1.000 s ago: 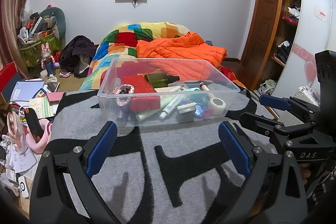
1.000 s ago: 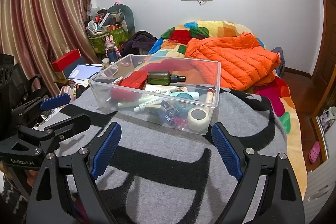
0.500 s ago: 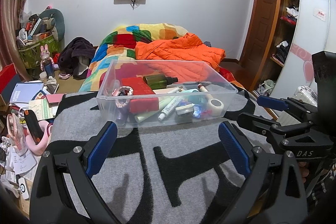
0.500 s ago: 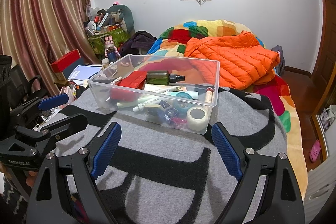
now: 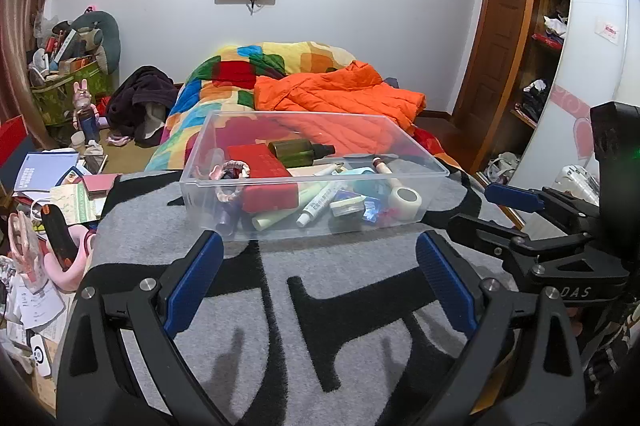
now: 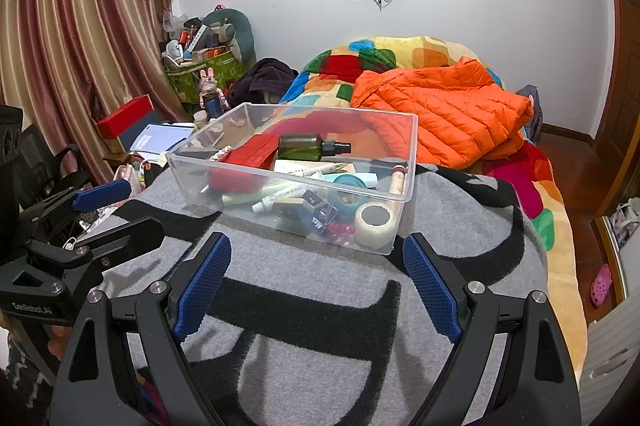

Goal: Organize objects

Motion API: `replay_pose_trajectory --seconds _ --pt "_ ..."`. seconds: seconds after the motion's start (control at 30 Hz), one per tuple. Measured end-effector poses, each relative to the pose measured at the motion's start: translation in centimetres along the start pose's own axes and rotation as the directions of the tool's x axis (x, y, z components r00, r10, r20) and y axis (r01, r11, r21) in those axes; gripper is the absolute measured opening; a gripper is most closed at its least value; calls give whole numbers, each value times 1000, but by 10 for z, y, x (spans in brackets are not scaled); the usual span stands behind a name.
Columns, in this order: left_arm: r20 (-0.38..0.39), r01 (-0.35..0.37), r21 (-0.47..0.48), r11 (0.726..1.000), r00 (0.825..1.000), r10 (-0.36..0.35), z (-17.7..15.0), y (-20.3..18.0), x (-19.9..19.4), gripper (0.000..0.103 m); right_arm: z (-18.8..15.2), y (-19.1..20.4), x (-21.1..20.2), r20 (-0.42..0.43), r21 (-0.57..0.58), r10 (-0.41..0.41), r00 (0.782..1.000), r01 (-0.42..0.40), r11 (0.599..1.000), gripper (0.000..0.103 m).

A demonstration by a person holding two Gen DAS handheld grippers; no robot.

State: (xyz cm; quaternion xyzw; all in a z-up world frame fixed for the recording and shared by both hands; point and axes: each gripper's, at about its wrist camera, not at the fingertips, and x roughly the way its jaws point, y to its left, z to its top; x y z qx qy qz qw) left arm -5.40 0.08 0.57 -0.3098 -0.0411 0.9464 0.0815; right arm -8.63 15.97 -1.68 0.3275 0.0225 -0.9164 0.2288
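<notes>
A clear plastic bin (image 5: 208, 182) (image 6: 408, 194) sits on the grey and black blanket (image 5: 320, 326). Inside lie a red box (image 5: 260, 162) (image 6: 252, 154), a green spray bottle (image 5: 296, 151) (image 6: 308, 146), a white tape roll (image 5: 405, 201) (image 6: 376, 219), tubes and other small items. My left gripper (image 5: 318, 278) hovers open just in front of the bin with nothing between its blue pads. My right gripper (image 6: 316, 280) is open too, near the bin's front corner, and holds nothing. Each gripper also shows at the edge of the other's view.
Behind the bin lie a colourful quilt (image 5: 240, 74) and an orange jacket (image 5: 340, 94) (image 6: 444, 106). Books, papers and clutter (image 5: 52, 186) crowd the floor to the left. A wardrobe (image 5: 532, 46) stands at the right, curtains (image 6: 72, 46) at the left.
</notes>
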Motion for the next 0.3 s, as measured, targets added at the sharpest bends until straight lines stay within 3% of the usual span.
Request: replay_pose_trajectory --seconds 0.3 --pt "6 2 -2 1000 1000 -2 0 0 -2 98 -2 1 0 -1 2 2 1000 -2 1000 86"
